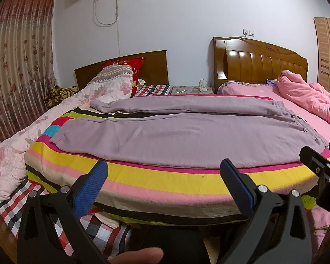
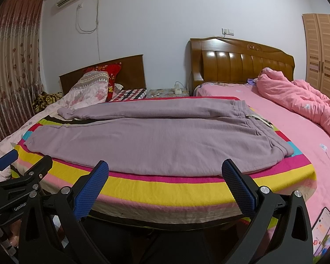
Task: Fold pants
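pants [image 1: 187, 136], lilac: laid flat and unfolded across the striped blanket [image 1: 165, 176] on the bed, waistband to the right, legs extended left. left tongs [image 1: 165, 182]: held apart, empty, short of the blanket's near edge. right tongs [image 2: 165, 182]: likewise apart and empty. pink quilt [image 2: 301, 101]: heaped on the neighbouring bed.

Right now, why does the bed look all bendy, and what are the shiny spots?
Left wrist view: the fisheye lens curves the striped blanket and darkens the corners. Right wrist view: same bending; the white spots are light glaring off the glossy wooden headboard. Both look sharp.
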A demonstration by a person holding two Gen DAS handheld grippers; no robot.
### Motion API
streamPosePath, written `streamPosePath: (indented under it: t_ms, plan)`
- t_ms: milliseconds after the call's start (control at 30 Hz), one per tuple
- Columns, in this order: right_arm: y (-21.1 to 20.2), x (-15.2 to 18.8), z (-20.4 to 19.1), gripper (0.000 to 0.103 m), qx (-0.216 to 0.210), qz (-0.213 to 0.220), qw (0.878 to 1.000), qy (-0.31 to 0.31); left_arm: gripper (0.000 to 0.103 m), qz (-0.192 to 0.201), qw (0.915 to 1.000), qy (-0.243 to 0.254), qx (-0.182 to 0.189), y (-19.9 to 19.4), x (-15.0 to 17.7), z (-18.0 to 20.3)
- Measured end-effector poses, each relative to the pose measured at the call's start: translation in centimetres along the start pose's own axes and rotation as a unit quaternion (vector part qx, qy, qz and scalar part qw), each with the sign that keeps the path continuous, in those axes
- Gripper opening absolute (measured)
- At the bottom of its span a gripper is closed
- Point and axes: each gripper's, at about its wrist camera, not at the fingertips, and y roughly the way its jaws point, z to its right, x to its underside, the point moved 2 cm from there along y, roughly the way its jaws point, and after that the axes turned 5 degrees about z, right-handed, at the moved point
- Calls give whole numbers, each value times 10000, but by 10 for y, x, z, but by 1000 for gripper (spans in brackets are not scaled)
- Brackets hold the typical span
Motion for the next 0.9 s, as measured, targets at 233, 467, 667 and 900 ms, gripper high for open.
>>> streamPosePath:
  t_ms: [233,467,667,900]
  plan:
    - [0,0,0,99,4,-7,10000,2,102,-1,10000,4,1,0,0,0]
    - [1,2,0,99,-6,-22,10000,8,102,0,10000,5,8,0,1,0]
    - [11,8,1,99,-20,-86,9999,-59,102,-88,9999,99,78,14,3,4]
    - [50,-11,20,99,-43,-251,9992,-292,102,-478,9985,223,150,64,-4,15]
